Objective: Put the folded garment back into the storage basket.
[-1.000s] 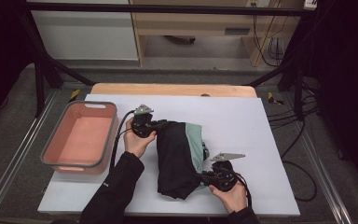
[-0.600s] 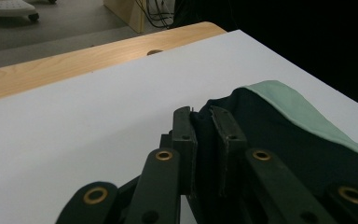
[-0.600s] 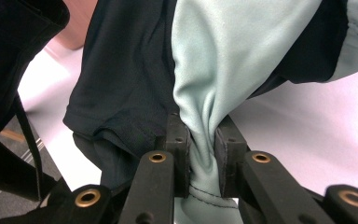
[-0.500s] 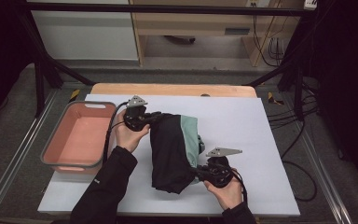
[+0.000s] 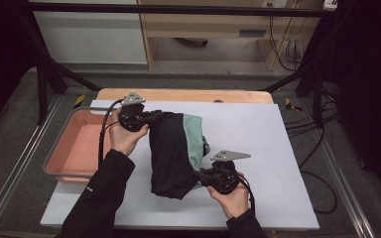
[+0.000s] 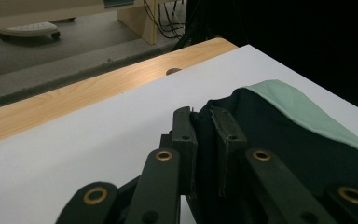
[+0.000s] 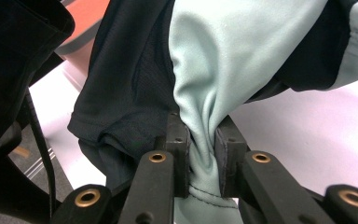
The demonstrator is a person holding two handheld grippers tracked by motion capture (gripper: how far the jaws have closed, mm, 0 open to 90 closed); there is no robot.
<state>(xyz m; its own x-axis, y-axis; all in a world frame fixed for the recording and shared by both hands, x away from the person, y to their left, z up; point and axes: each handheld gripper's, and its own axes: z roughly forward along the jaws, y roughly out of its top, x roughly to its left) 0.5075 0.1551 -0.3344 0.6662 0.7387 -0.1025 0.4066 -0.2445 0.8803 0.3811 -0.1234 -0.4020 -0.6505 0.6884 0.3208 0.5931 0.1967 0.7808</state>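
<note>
A black and pale green garment (image 5: pixel 174 153) hangs folded between both grippers over the white table (image 5: pixel 258 129). My left gripper (image 5: pixel 155 118) is shut on its black far edge, near the pink bin. In the left gripper view the jaws pinch dark cloth (image 6: pixel 205 140), and the green panel (image 6: pixel 307 114) runs off to the right. My right gripper (image 5: pixel 198 177) is shut on the near side of the garment. The right gripper view shows bunched pale green cloth (image 7: pixel 201 154) squeezed between the jaws, with black fabric (image 7: pixel 126 79) to the left.
A pink bin (image 5: pixel 79 148) stands at the table's left edge, close to the left hand. A wooden board (image 5: pixel 188 95) lies along the far edge. Cables (image 5: pixel 322 168) trail off the right side. Metal frame rails (image 5: pixel 10 173) flank the table.
Both grippers have carried the garment leftward and a little farther away, toward the pink bin. The left gripper rose toward the bin's far corner. Both grips held.
</note>
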